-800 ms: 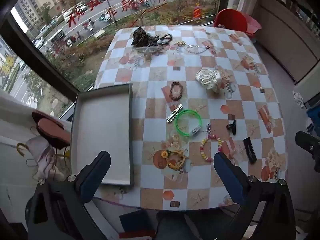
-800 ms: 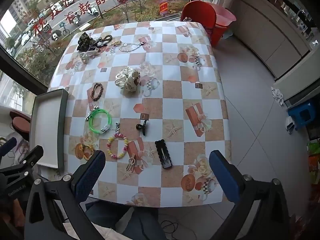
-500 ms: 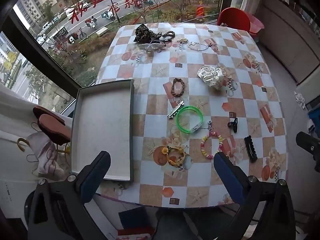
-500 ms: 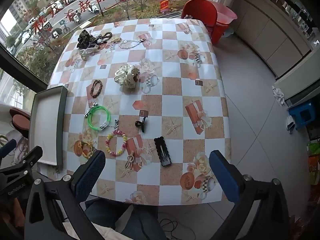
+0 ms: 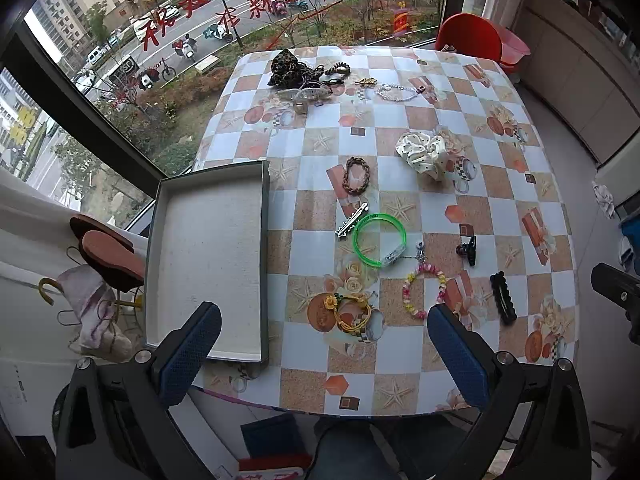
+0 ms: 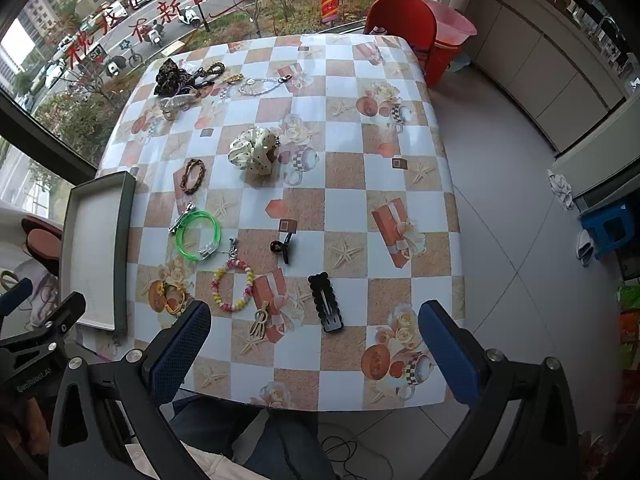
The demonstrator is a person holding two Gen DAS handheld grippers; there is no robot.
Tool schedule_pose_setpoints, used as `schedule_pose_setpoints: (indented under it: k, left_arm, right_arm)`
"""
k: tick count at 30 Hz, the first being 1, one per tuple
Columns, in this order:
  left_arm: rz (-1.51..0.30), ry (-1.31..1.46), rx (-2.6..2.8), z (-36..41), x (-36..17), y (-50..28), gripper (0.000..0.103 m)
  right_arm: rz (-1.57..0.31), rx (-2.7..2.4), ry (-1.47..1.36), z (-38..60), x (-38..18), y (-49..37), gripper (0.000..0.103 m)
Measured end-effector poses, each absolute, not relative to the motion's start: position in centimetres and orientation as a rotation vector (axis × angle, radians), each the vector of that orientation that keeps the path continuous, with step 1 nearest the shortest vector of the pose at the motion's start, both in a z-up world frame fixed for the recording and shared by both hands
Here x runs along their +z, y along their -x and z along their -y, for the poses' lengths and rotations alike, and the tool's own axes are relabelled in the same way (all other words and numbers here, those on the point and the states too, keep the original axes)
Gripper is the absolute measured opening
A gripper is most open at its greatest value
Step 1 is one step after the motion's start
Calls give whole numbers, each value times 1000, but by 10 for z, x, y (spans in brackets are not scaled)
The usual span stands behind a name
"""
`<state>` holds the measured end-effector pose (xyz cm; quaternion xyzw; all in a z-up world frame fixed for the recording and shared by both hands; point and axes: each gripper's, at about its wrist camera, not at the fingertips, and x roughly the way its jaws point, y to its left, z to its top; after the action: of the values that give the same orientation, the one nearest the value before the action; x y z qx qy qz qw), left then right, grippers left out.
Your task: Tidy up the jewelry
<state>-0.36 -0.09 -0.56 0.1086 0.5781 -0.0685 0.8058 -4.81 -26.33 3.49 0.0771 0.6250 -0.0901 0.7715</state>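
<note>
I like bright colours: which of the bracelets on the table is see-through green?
The green bangle, a smooth plastic ring beside the silver clip. The brown bracelet is braided; the pink-and-yellow one is beaded.

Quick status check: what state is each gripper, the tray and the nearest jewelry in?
left gripper: open, holding nothing
right gripper: open, holding nothing
tray: empty
green bangle: flat on table
black hair clip: flat on table
</note>
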Motion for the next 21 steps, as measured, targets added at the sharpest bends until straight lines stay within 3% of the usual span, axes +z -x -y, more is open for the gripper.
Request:
schedule_pose_setpoints:
  k: [21]
  left_arm:
    - [-1240, -234, -133, 1, -9, 5, 103]
  right_arm:
    - [-1374, -196, -170, 258, 24, 46, 103]
